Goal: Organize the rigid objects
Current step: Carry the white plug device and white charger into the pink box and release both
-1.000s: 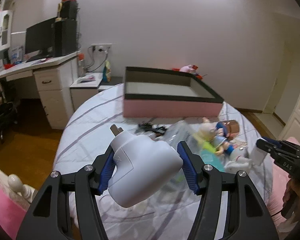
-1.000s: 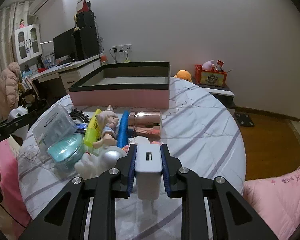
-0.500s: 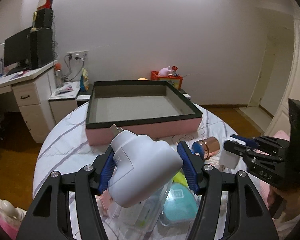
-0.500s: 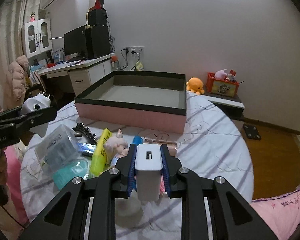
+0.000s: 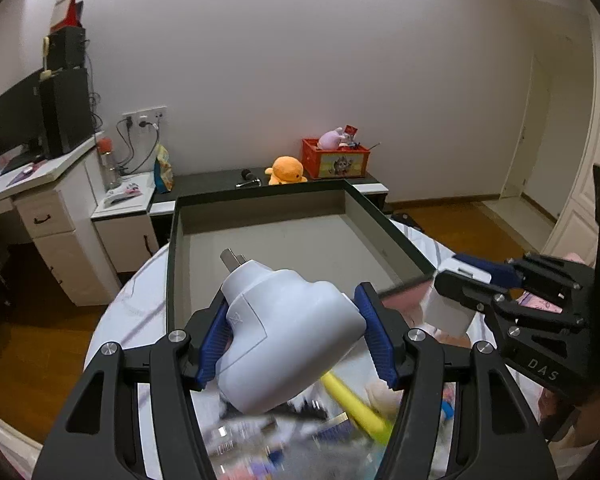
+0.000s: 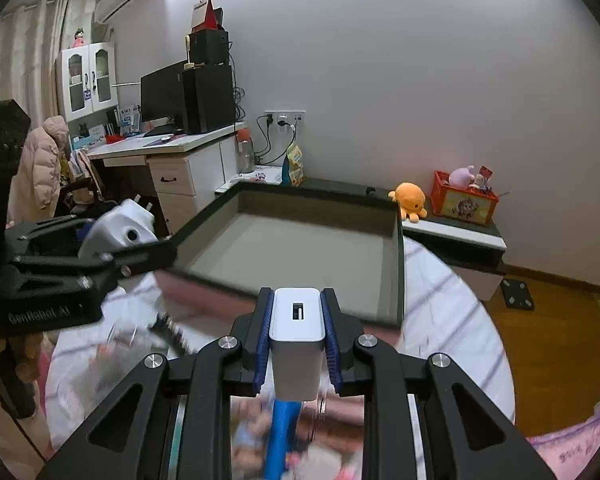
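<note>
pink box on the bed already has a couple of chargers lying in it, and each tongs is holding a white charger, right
Not quite. The pink box has nothing in it; the right wrist view shows its bare grey floor. The rest holds: the left tongs grip a rounded white plug adapter, and the right tongs grip a boxy white charger.

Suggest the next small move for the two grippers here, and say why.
Probably carry both a little further forward over the box, then lower them. The left gripper clamps a rounded white plug adapter, the right gripper a small white charger block; both sit near the box's front edge, its floor bare.
</note>
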